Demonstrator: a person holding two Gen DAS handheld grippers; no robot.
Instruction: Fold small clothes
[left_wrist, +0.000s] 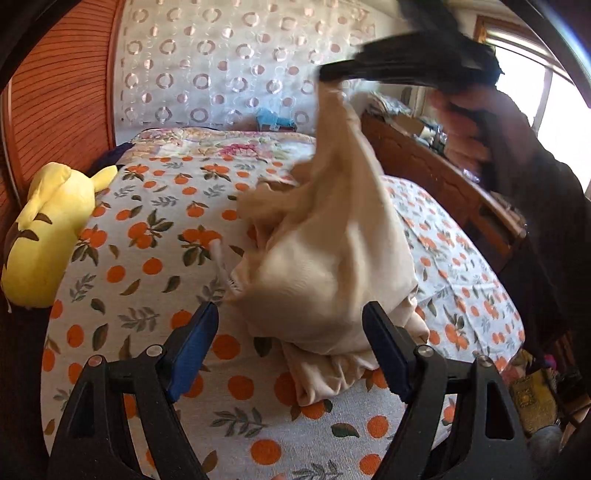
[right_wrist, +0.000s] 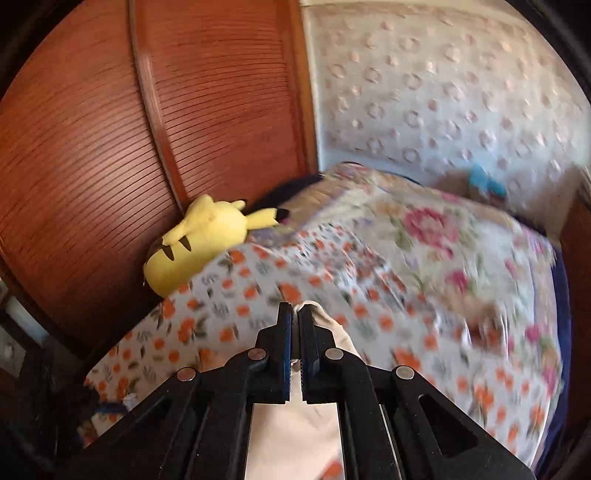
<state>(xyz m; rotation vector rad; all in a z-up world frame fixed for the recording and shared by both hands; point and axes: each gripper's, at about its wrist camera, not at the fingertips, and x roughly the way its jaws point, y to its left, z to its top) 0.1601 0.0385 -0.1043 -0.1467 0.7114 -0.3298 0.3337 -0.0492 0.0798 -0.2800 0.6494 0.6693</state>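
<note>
Cream-coloured cloth (left_wrist: 325, 258), a small crumpled garment, hangs in the middle of the left wrist view, one corner pulled up high while its lower folds rest bunched on a bedspread (left_wrist: 147, 280) printed with oranges and leaves. The right gripper (left_wrist: 325, 75), blurred and dark near the top of that view, pinches the raised corner; a hand (left_wrist: 461, 125) grips its handle. In the right wrist view its two black fingers (right_wrist: 284, 343) are pressed together on a strip of the same cloth, which shows at the tips and again below them. The left gripper (left_wrist: 291, 314) sits low over the bed with its blue-padded fingers (left_wrist: 192, 354) spread wide, one on each side of the cloth's lower heap, without clamping it. A yellow plush toy (left_wrist: 48, 236) lies at the bed's left edge against a reddish slatted wooden door (right_wrist: 92, 155). A floral quilt (right_wrist: 424, 229) covers the far end of the bed, below a white curtain (left_wrist: 229, 66) patterned with rings.
</note>
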